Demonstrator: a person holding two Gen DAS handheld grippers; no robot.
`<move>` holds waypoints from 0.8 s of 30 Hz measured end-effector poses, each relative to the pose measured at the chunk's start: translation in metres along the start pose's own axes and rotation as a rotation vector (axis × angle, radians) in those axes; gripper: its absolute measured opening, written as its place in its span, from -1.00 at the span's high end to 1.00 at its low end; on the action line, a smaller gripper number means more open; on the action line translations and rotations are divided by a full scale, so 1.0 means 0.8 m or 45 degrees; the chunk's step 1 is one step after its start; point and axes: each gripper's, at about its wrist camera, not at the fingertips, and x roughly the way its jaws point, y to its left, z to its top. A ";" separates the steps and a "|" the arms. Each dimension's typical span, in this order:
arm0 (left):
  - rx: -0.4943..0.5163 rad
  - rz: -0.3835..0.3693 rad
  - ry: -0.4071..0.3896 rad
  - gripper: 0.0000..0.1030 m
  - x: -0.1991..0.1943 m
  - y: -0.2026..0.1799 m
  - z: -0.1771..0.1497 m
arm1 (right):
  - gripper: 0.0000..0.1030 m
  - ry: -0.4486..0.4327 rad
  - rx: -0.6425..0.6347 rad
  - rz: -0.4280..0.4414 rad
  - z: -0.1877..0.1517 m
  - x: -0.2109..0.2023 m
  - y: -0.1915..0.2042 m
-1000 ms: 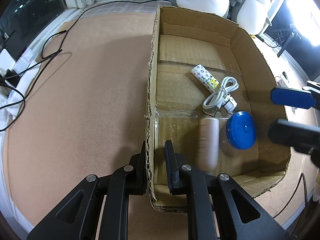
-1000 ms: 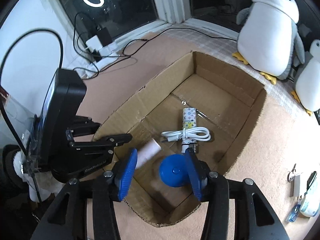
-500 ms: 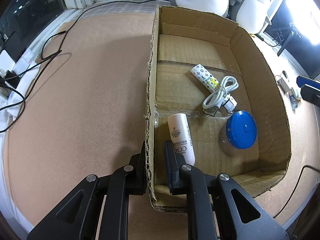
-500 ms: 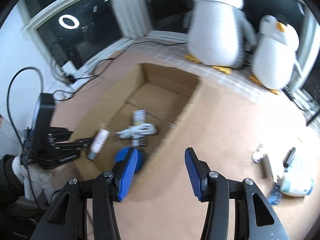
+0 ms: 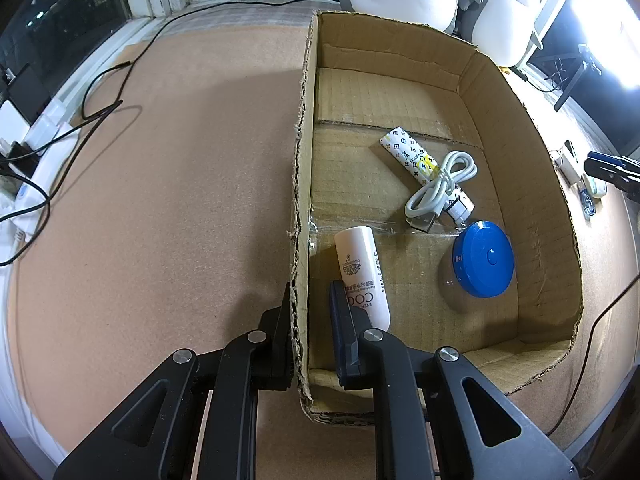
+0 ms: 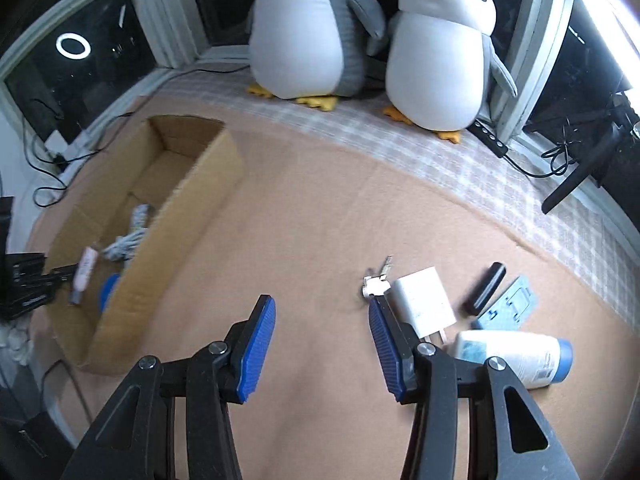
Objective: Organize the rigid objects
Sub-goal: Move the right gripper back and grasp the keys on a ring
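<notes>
Cardboard box (image 5: 520,128): 4 items inside; 5 items (image 6: 424,300) outside.

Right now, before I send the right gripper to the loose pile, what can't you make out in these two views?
- Right wrist view: the charger's prongs, behind the right gripper's finger.
- Right wrist view: the cardboard box contents, motion-blurred and partly behind its near wall.
- Left wrist view: the loose pile, tiny at the frame edge.
- Left wrist view: the white tube's lower end, behind the left gripper.
</notes>
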 end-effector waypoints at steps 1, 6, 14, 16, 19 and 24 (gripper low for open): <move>0.001 0.000 0.000 0.74 0.000 0.000 0.000 | 0.27 0.016 -0.002 0.001 0.002 0.007 -0.004; -0.001 -0.002 0.001 0.74 0.000 0.000 -0.001 | 0.48 0.063 -0.013 -0.034 0.009 0.029 -0.013; -0.001 -0.001 0.002 0.74 0.000 0.000 -0.002 | 0.60 0.119 -0.012 -0.064 0.016 0.054 -0.017; -0.002 -0.002 0.001 0.74 0.000 0.000 -0.002 | 0.61 0.126 -0.007 -0.069 0.017 0.057 -0.020; -0.003 -0.001 0.001 0.74 0.001 -0.001 -0.003 | 0.62 0.141 -0.013 -0.085 0.019 0.062 -0.022; -0.002 -0.001 0.001 0.74 0.001 -0.001 -0.003 | 0.69 0.154 -0.015 -0.084 0.022 0.068 -0.024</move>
